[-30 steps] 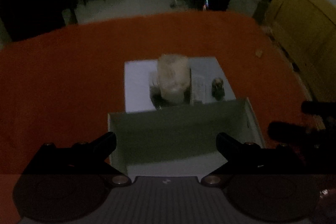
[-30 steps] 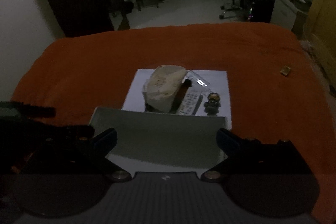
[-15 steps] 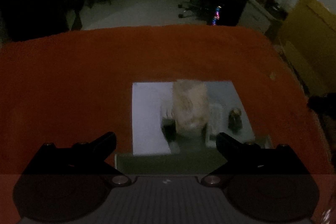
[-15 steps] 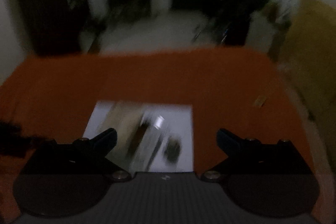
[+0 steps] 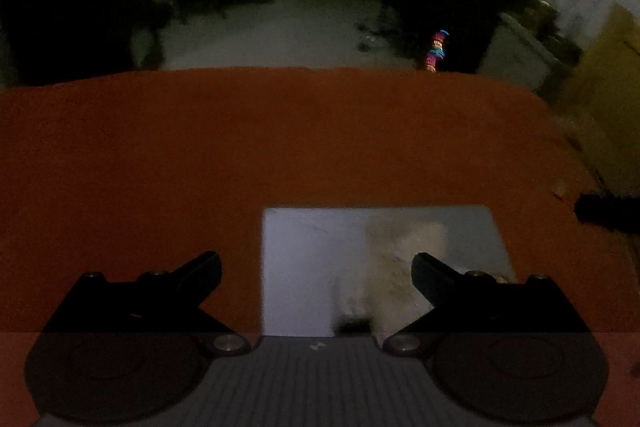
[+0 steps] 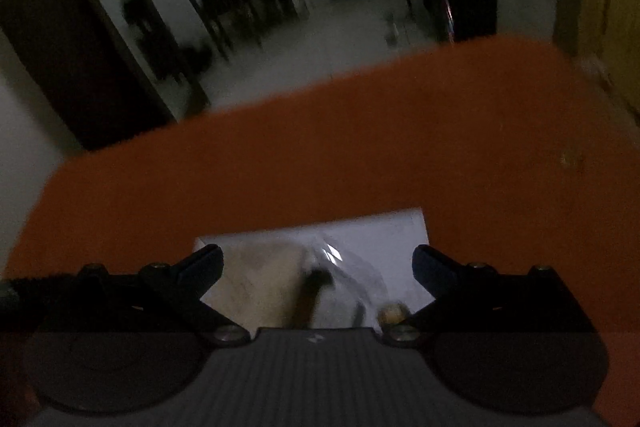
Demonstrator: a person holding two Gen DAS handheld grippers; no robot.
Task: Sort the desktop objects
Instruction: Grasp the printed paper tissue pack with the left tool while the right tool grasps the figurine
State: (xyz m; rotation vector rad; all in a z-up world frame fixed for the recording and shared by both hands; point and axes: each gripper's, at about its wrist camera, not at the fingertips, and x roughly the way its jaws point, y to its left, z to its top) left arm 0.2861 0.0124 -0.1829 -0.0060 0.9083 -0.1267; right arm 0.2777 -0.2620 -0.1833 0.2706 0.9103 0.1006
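A white sheet [image 5: 304, 259] lies on the orange tablecloth [image 5: 280, 139]. On it stands a pale crumpled lump [image 5: 400, 255], blurred, with a dark item at its foot. My left gripper [image 5: 316, 267] hangs open above the sheet's near edge, with nothing between its fingers. In the right wrist view the same sheet [image 6: 384, 231] carries the pale lump [image 6: 260, 283], a clear plastic wrapper [image 6: 344, 267] and a small figurine [image 6: 392, 313] at the bottom edge. My right gripper [image 6: 318, 267] is open and empty above them. The picture is dark and motion-blurred.
The orange tablecloth [image 6: 360, 147] covers the whole table; its far edge drops to a grey floor with chairs and desks beyond. A small tan scrap [image 5: 560, 190] lies at the cloth's right side. The other gripper's dark tip [image 5: 608, 213] shows at the right edge.
Both grippers have lifted and tilted up, so the sheet and its objects slid to the bottom of both views. The grey box in front of them a second ago is out of sight.
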